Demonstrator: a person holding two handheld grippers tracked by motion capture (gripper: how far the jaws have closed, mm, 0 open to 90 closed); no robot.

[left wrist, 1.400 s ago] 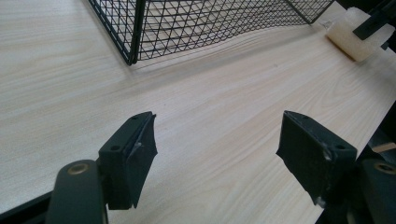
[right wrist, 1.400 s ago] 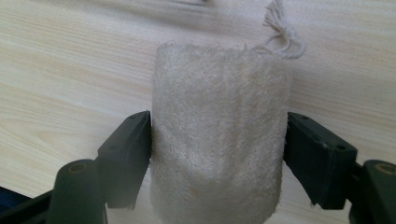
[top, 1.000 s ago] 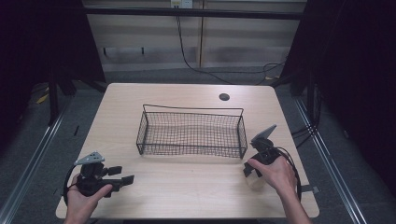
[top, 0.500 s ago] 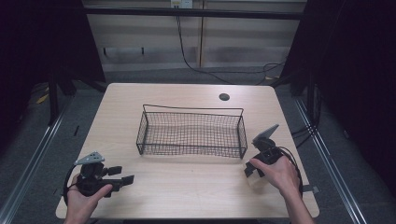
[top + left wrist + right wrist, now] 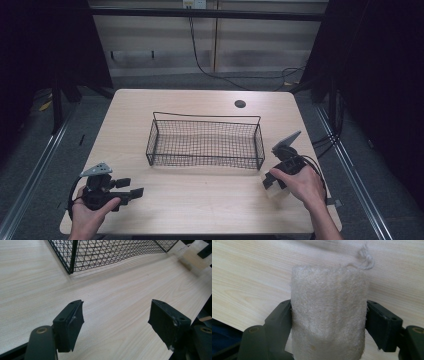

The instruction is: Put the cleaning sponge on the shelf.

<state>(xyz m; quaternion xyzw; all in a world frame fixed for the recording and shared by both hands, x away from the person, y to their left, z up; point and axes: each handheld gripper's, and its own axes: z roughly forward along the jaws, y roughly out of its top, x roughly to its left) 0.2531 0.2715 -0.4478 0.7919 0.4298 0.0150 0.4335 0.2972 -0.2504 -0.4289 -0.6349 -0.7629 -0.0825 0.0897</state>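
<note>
A pale beige loofah pad (image 5: 328, 312) with a string loop (image 5: 365, 256) at its far end stands between the jaws of my right gripper (image 5: 328, 317). The jaws are shut on its two sides, just above the wooden table. From above, that right gripper (image 5: 270, 182) sits at the table's right front with the loofah pad (image 5: 275, 191) under it, just off the right end of a black wire basket (image 5: 207, 117). My left gripper (image 5: 131, 187) rests at the left front, open and holding nothing. Its own view shows the left gripper (image 5: 116, 317) aimed at the basket (image 5: 112, 252), with the loofah pad (image 5: 192, 257) far off.
The light wooden table (image 5: 200, 200) has a round dark hole (image 5: 240, 104) near its far edge. Cables (image 5: 320, 145) hang off the right side. Dark floor and metal rails lie around the table.
</note>
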